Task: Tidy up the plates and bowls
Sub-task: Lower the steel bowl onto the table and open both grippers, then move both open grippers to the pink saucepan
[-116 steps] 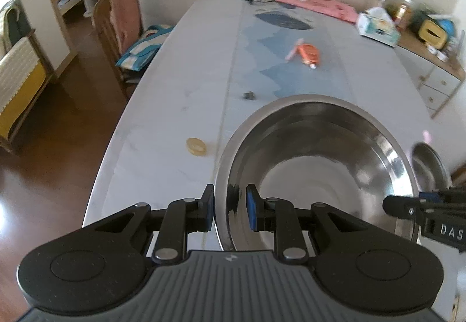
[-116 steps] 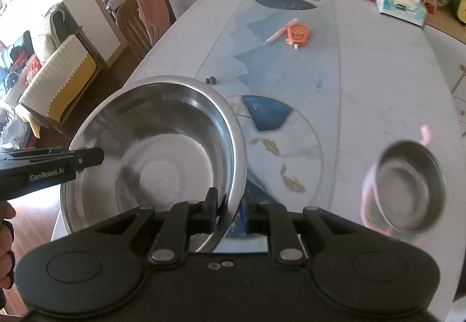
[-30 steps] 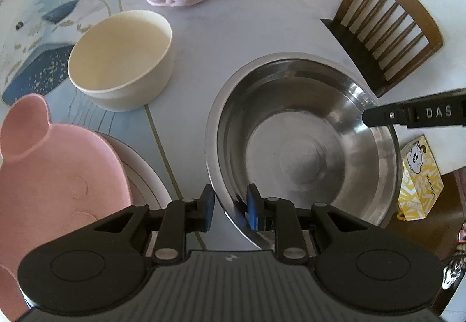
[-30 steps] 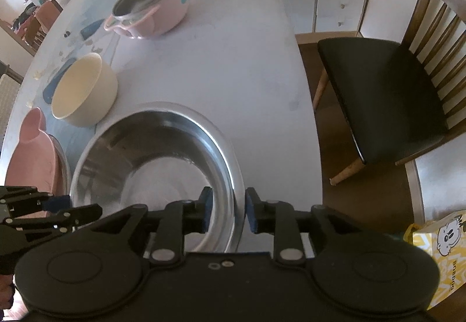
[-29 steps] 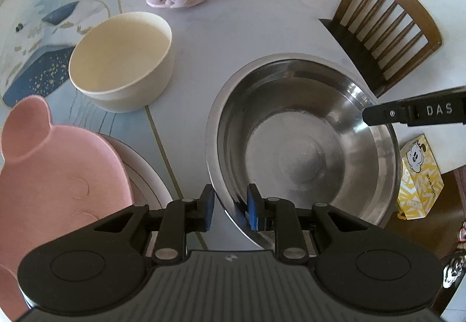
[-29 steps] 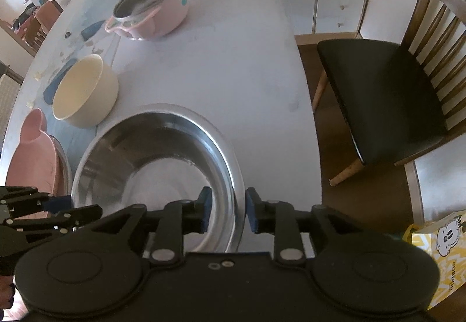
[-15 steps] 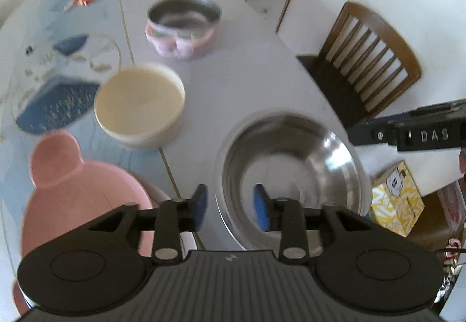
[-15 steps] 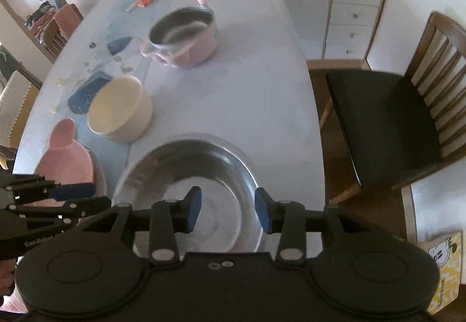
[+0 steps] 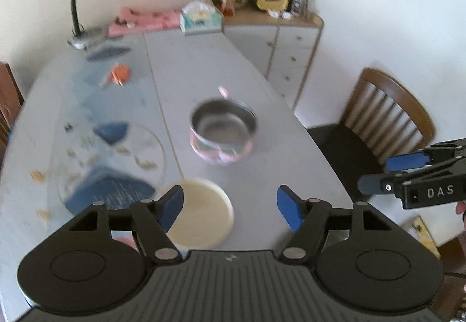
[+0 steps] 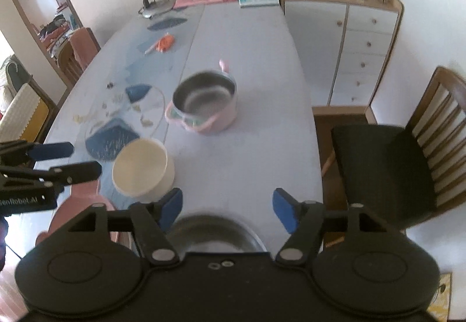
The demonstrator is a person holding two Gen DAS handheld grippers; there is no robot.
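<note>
Your left gripper (image 9: pixel 230 207) and right gripper (image 10: pixel 227 207) hang over the table (image 10: pixel 262 65) — both jaws opening, empty — steel bowl (image 10: pixel 215 234) near, below.

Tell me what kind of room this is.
Most likely a home dining room: a long table set with bowls, a wooden chair beside it, and a drawer cabinet topped with household odds and ends.

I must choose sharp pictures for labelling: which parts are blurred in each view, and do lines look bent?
Left wrist view: table, pink pot and cream bowl are smeared; the left gripper stays sharp. Right wrist view: clearer, but the pot and steel bowl are soft. Both views bend the table edges.
</note>
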